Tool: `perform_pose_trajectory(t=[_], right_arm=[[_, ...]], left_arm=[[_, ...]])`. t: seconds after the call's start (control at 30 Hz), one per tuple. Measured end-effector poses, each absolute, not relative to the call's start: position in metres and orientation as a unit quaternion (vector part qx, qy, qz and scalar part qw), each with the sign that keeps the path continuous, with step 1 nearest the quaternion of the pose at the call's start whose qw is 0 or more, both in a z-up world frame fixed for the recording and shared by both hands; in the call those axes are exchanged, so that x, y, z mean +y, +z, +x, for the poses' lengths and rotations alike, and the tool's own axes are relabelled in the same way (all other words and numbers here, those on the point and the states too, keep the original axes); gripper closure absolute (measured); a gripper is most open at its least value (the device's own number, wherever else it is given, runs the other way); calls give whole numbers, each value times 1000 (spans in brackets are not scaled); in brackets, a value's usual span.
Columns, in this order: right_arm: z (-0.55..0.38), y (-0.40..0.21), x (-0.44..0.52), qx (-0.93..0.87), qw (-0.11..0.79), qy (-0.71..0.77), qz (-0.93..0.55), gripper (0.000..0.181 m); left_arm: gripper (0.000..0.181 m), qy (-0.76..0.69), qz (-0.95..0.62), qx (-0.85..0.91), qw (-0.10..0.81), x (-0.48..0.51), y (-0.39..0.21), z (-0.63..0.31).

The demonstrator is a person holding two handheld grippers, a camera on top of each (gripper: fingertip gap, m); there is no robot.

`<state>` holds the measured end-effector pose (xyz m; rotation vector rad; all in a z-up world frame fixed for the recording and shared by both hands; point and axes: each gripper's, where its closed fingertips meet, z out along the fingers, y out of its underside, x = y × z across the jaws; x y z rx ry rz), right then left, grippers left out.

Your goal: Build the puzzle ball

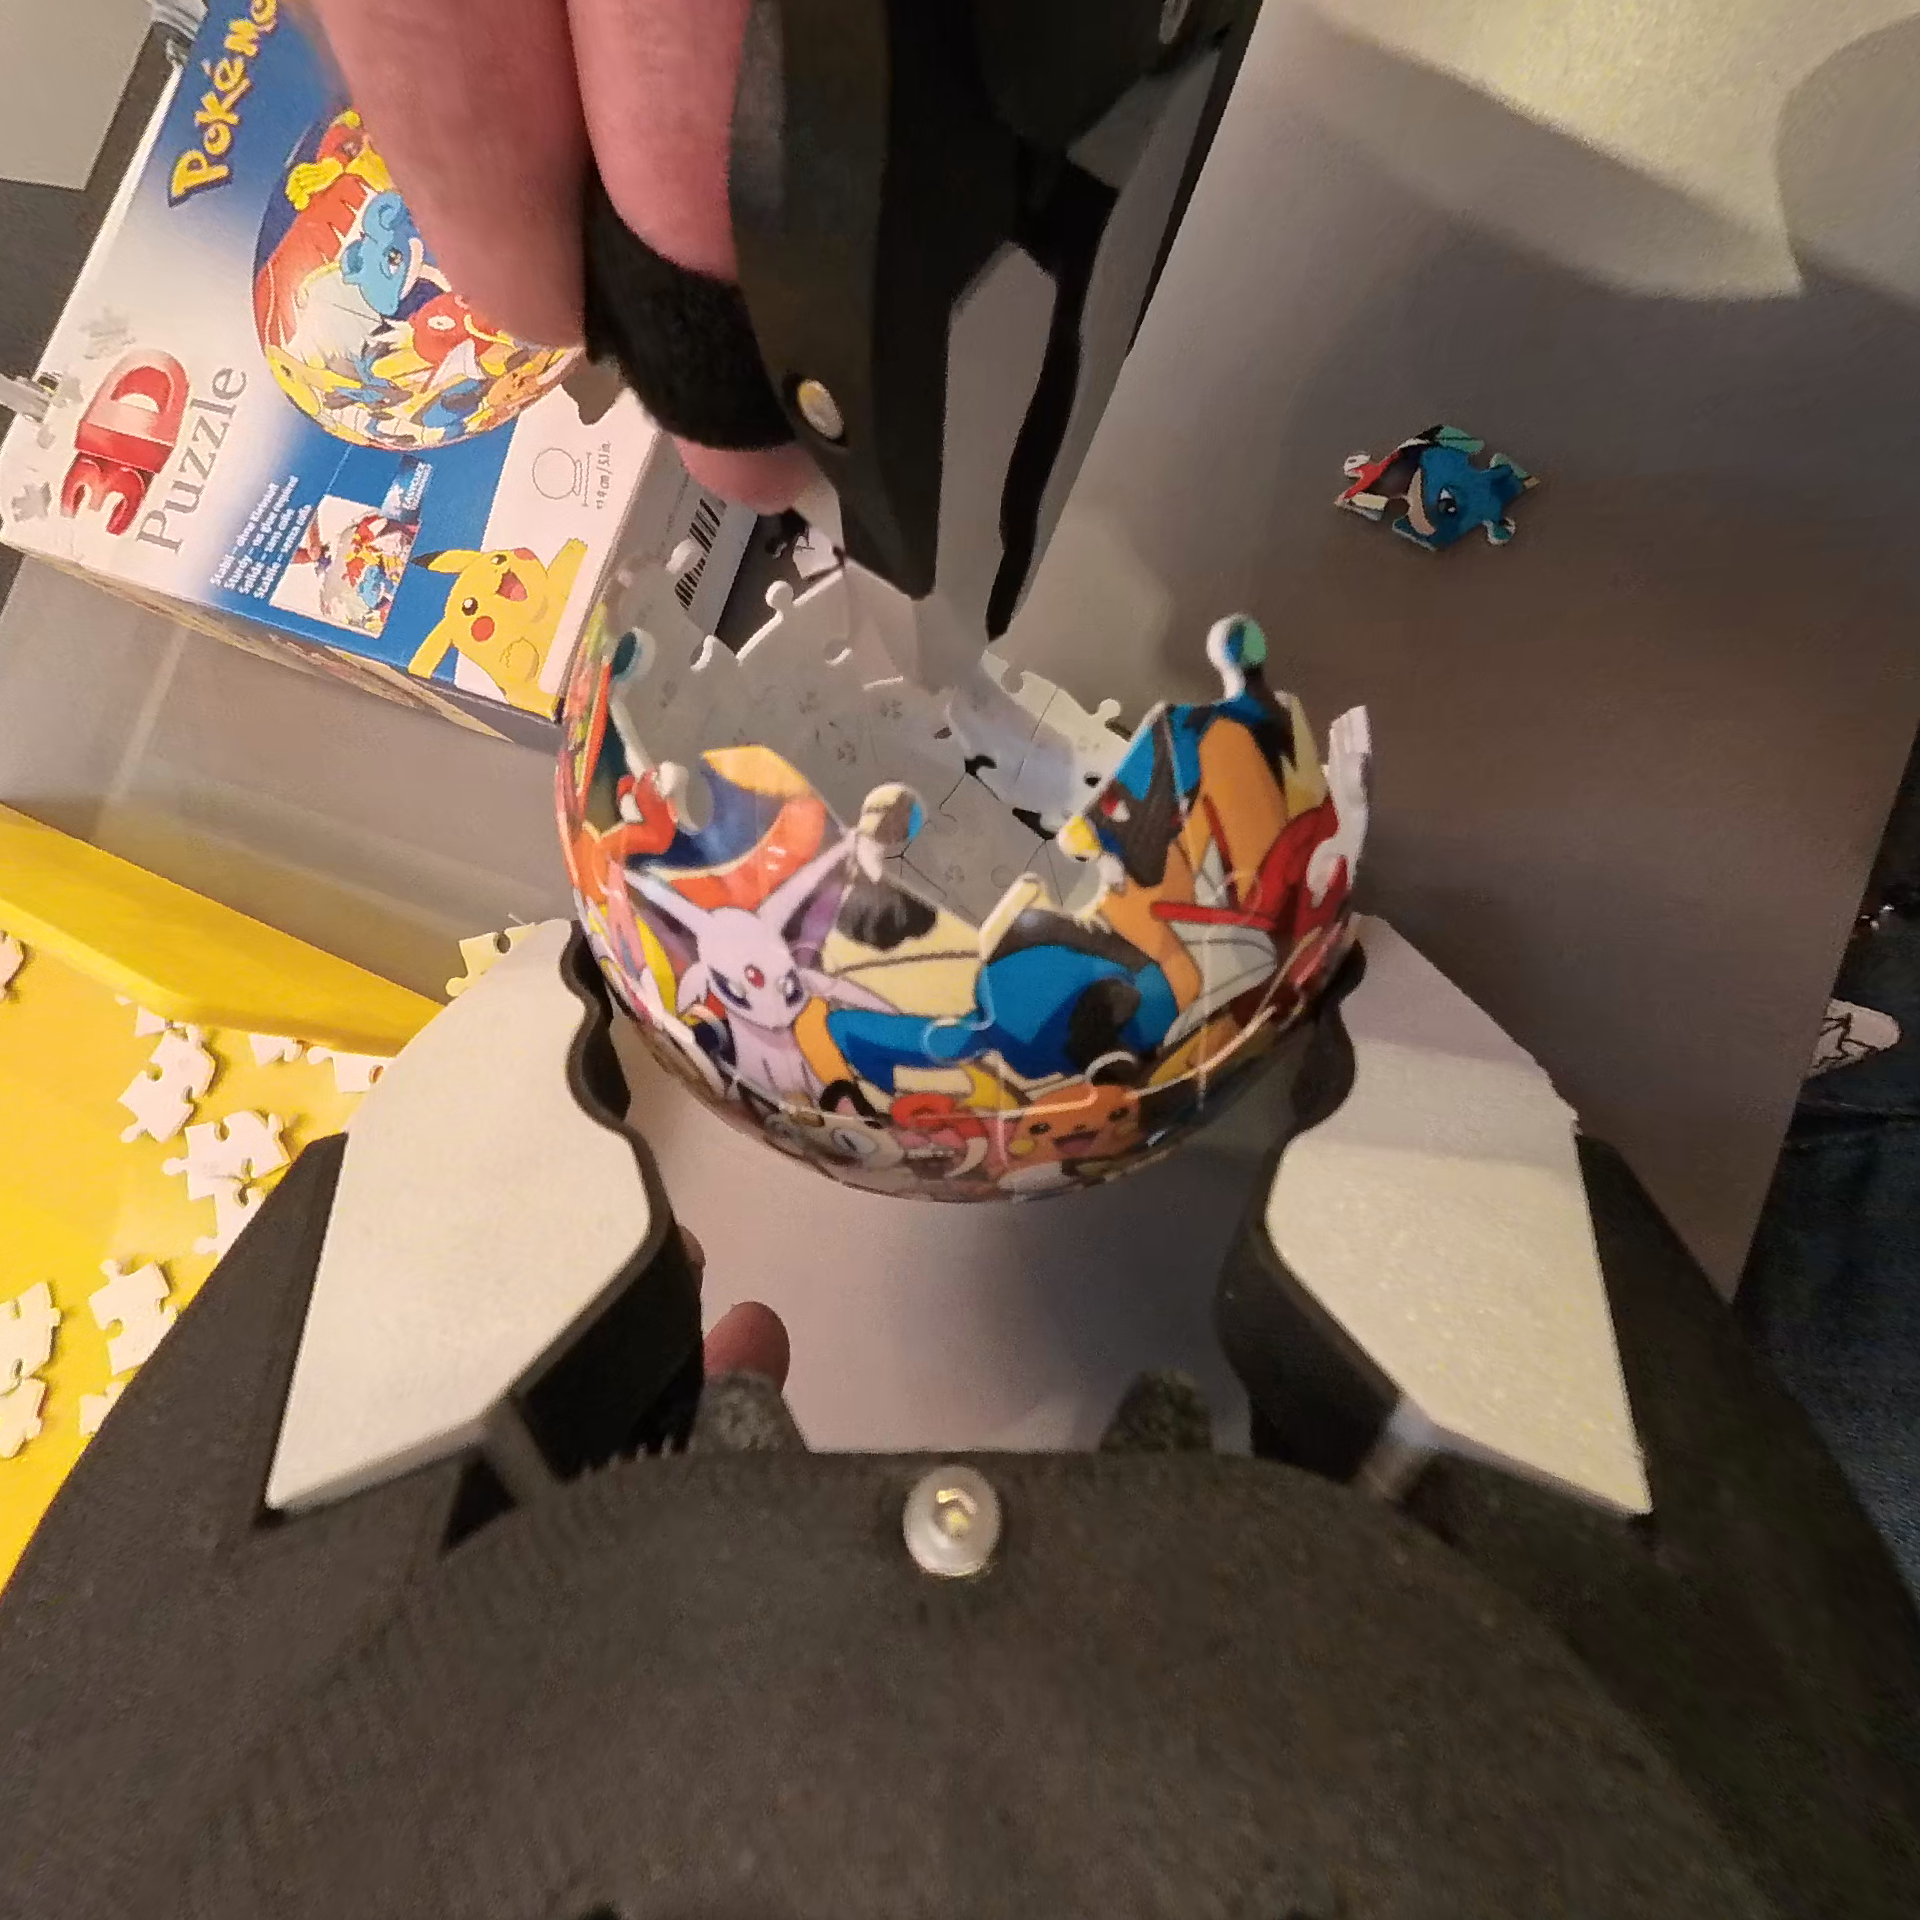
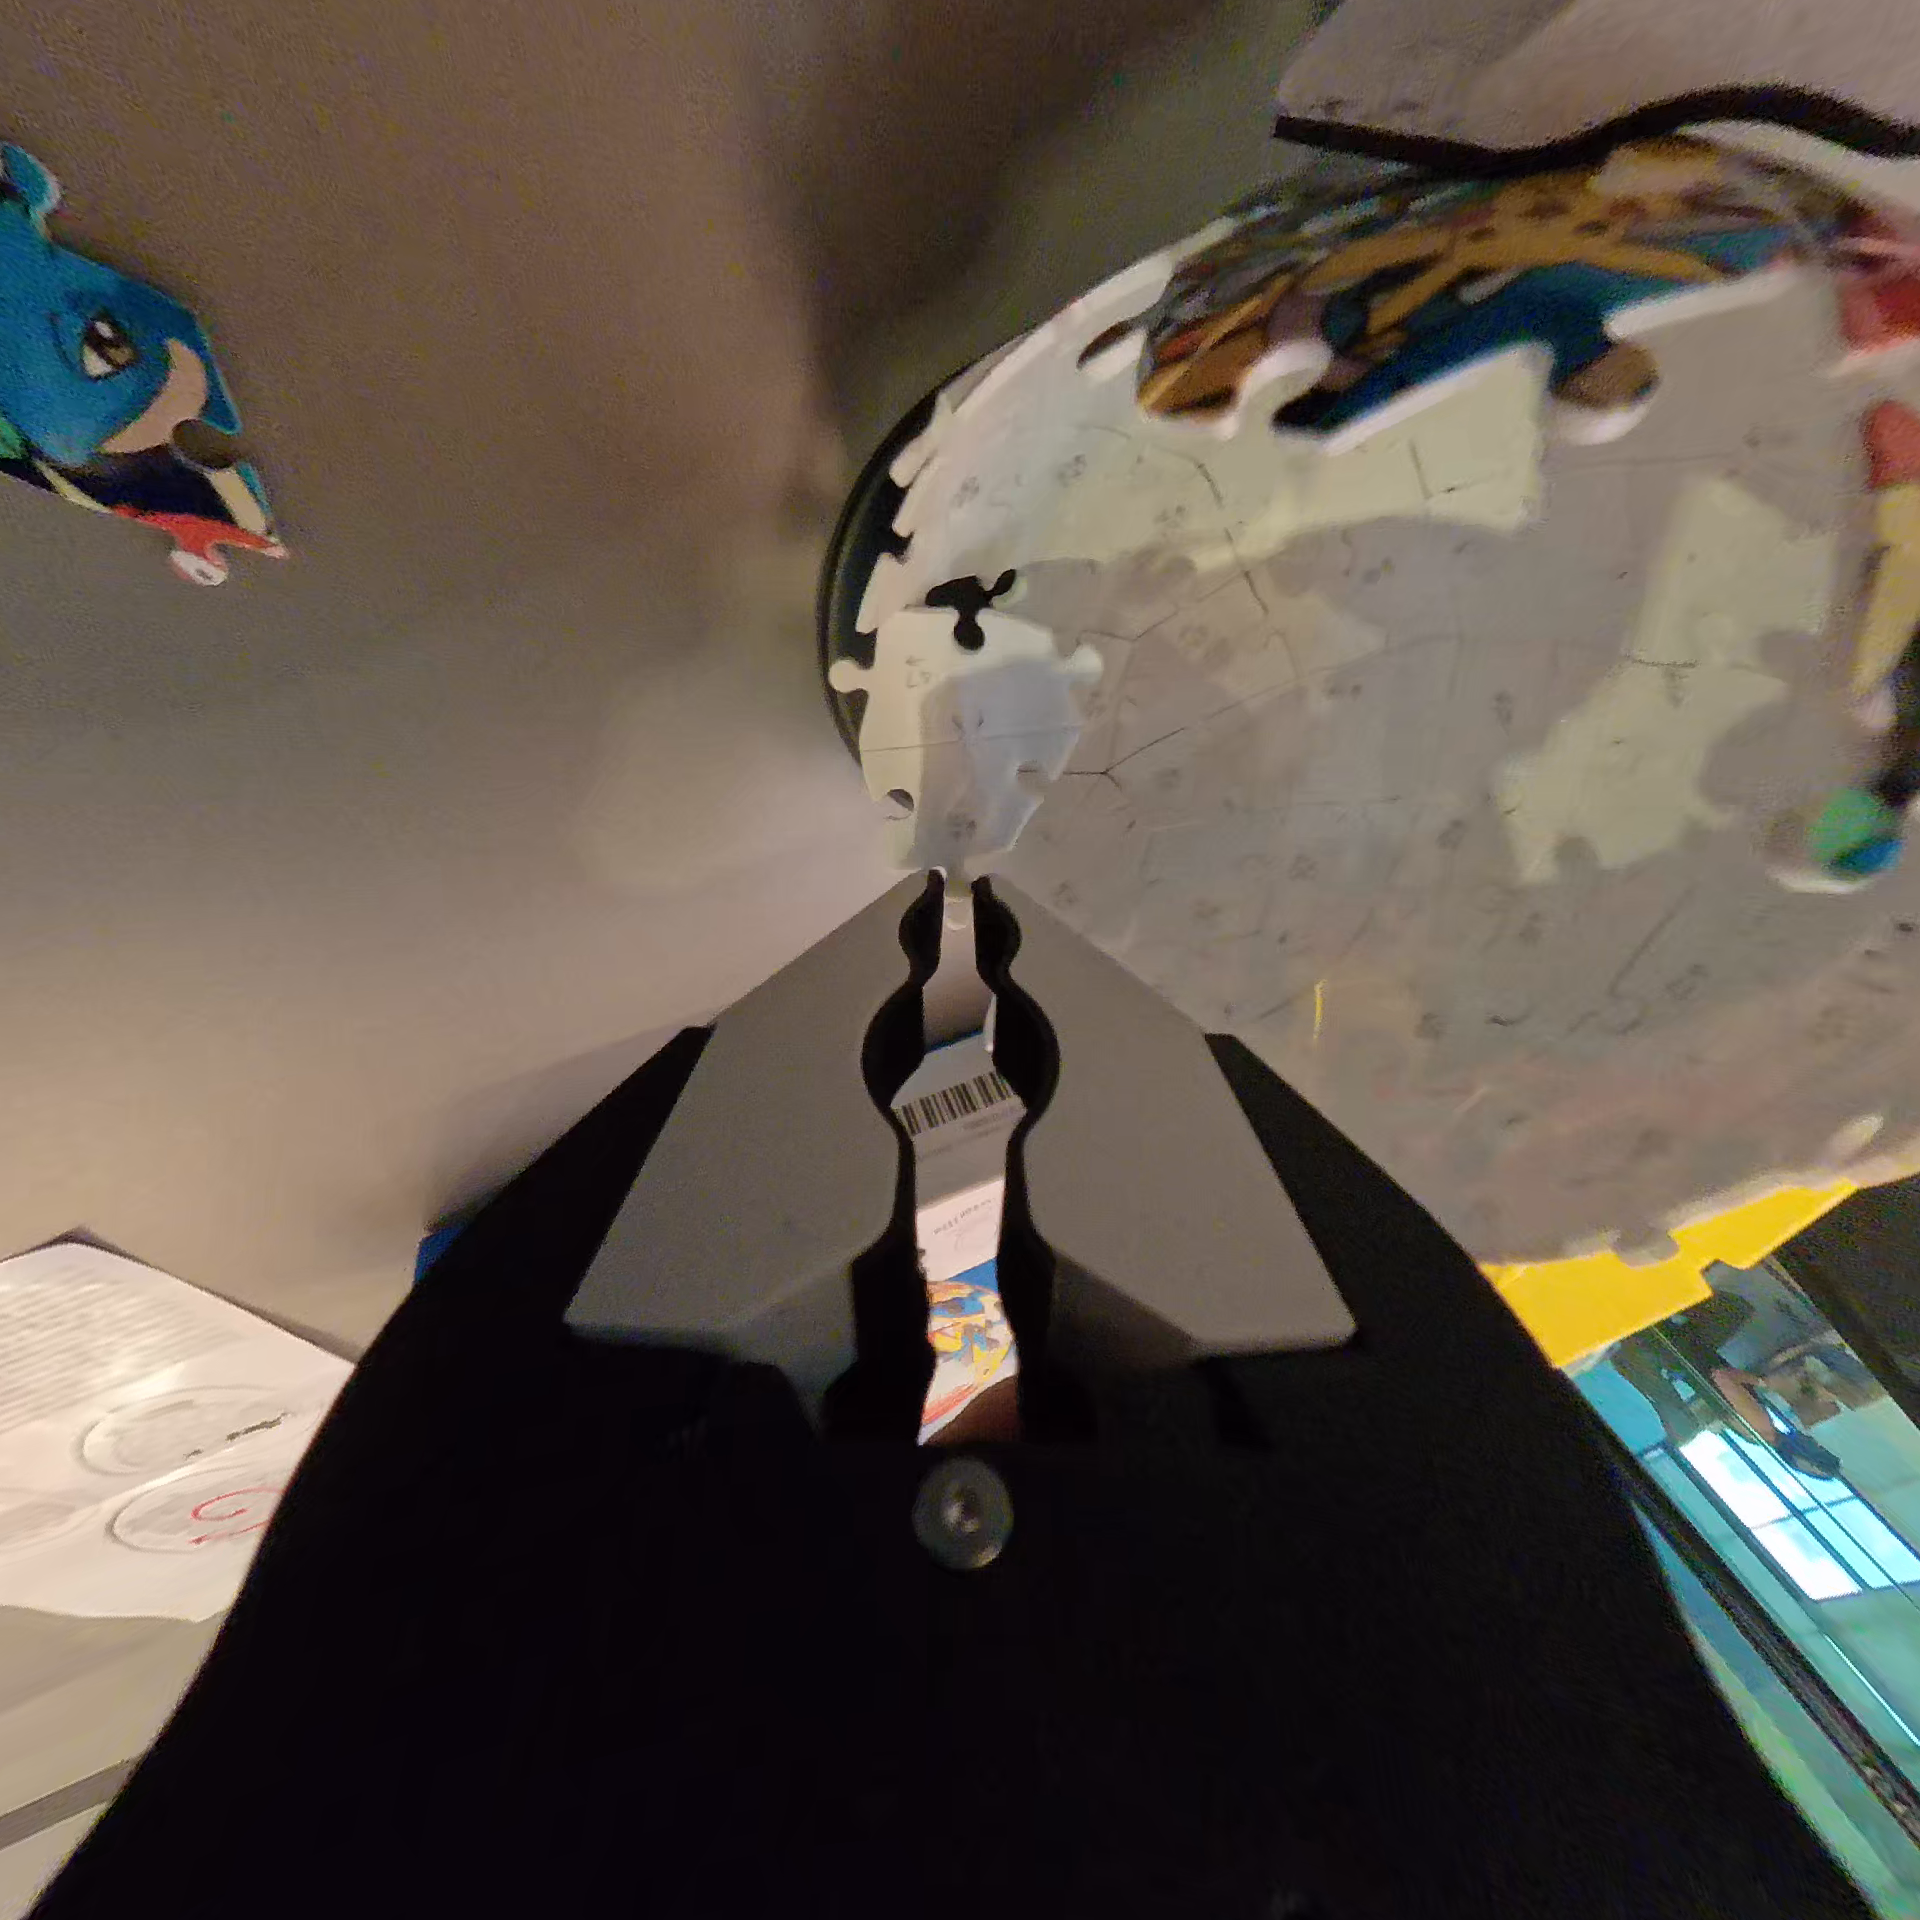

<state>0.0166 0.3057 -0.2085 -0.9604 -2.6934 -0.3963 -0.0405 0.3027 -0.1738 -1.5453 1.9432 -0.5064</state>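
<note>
Puzzle ball (image 1: 966, 977), half built and open at the top like a bowl, sits clamped between the two fingers of the left gripper (image 1: 961, 997), which are spread wide and press its left and right flanks; the printed outside faces the left wrist camera and the pale inside shows through a jagged rim of tabs and notches. Right gripper (image 2: 958, 883) comes down from above at the far rim, its jaws nearly together and pinching the tab of a single white-backed puzzle piece (image 2: 982, 748), which lies against the ball's far edge; whether that piece is seated in the rim I cannot tell. In the left wrist view a person's hand (image 1: 540, 177) wraps the right gripper's handle, tilted steeply downward, and a fingertip (image 1: 743, 1340) shows below the ball between the left gripper's fingers. Around the ball the grey table (image 1: 1455, 779) lies bare to the right, apart from a small joined blue cluster of pieces (image 1: 1434, 483) well off from the ball. To the left the room is tighter: the puzzle box (image 1: 312, 416) lies just beyond the rim, and a yellow tray (image 1: 156, 935) with loose pieces (image 1: 187, 1122) face down sits nearer the camera.
</note>
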Motion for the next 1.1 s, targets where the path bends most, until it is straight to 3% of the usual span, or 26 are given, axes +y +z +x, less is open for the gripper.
perform_pose_trajectory(t=[0.4,0.73,1.1], right_arm=[[7,-206,308,-898,186,-124,-379,167],[-12,-198,299,-790,305,-18,-531,181],[-14,-225,292,-763,293,5,-576,181]], left_arm=[[55,-191,-582,732,300,303,-174,-41],[55,-190,-581,732,300,303,-174,-41],[55,-187,-581,733,300,303,-174,-40]])
